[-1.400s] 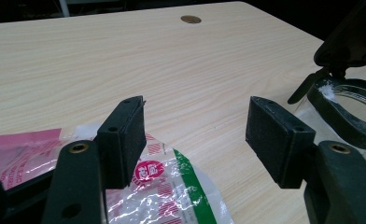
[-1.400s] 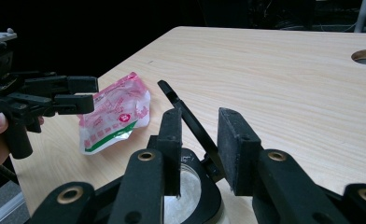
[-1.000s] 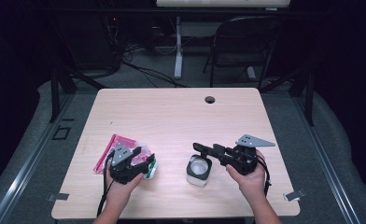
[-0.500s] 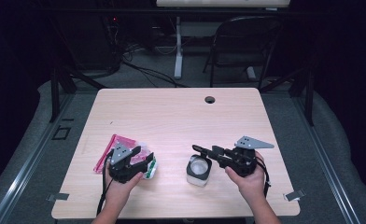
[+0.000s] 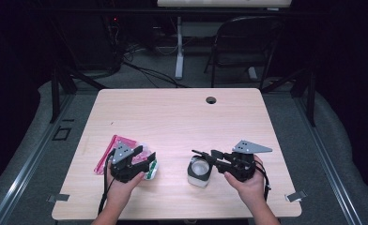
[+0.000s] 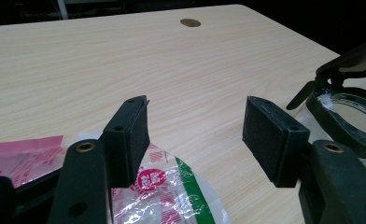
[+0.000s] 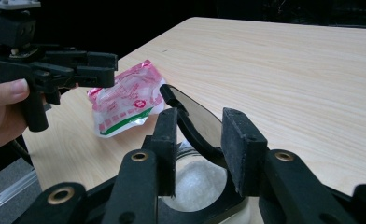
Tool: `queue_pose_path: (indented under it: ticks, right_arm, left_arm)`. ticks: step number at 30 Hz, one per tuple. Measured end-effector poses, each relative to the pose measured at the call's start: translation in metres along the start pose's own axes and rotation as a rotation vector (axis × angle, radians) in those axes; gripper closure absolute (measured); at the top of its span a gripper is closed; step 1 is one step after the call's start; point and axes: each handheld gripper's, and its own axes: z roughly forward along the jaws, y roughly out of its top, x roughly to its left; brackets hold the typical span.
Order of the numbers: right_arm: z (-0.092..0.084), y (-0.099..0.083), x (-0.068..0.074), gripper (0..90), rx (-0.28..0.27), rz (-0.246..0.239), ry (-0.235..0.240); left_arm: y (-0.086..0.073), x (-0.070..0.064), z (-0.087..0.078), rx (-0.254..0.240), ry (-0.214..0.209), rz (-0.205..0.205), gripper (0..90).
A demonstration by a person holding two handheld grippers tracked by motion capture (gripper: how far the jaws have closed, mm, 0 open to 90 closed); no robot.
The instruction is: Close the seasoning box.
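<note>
On the pale wood-grain tabletop [image 5: 172, 117], the person's left hand [image 5: 118, 187] holds the left claw [image 5: 147, 161] low over a crinkled clear snack packet [image 6: 172, 191] printed in red, white and green. In the left gripper view its jaws stand wide apart with bare tabletop between them, and the packet lies just below the left-hand jaw, gripped by nothing. A flat pink pouch [image 5: 108, 152] lies partly under that packet, toward the tabletop's left edge.

To the right, well apart from the packets, stands a small clear jar [image 5: 200, 171] with a black rim. Its hinged black lid [image 7: 190, 119] is tilted up, open. The right hand [image 5: 248, 185] brings the right claw [image 5: 203, 157] in from the side, over the jar's mouth. In the right gripper view the raised lid stands in the gap between the two pads [image 7: 239, 149]; the jaws have just been opening, and the pads sit close to the lid without plainly pressing it. A round cable hole [image 5: 211, 100] sits near the far edge.
</note>
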Motion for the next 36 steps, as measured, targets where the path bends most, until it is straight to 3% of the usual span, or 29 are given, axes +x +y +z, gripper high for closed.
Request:
queue_pose_path:
  ticks: [7, 36]
  right_arm:
    - [0.003, -0.003, 0.006, 65.8, 0.018, -0.039, 0.002]
    - [0.004, -0.009, 0.016, 64.8, 0.042, -0.096, -0.011]
  left_arm:
    - [0.000, 0.000, 0.001, 0.005, 0.000, -0.001, 40.3]
    - [-0.001, -0.002, 0.002, 0.007, -0.003, 0.004, 40.3]
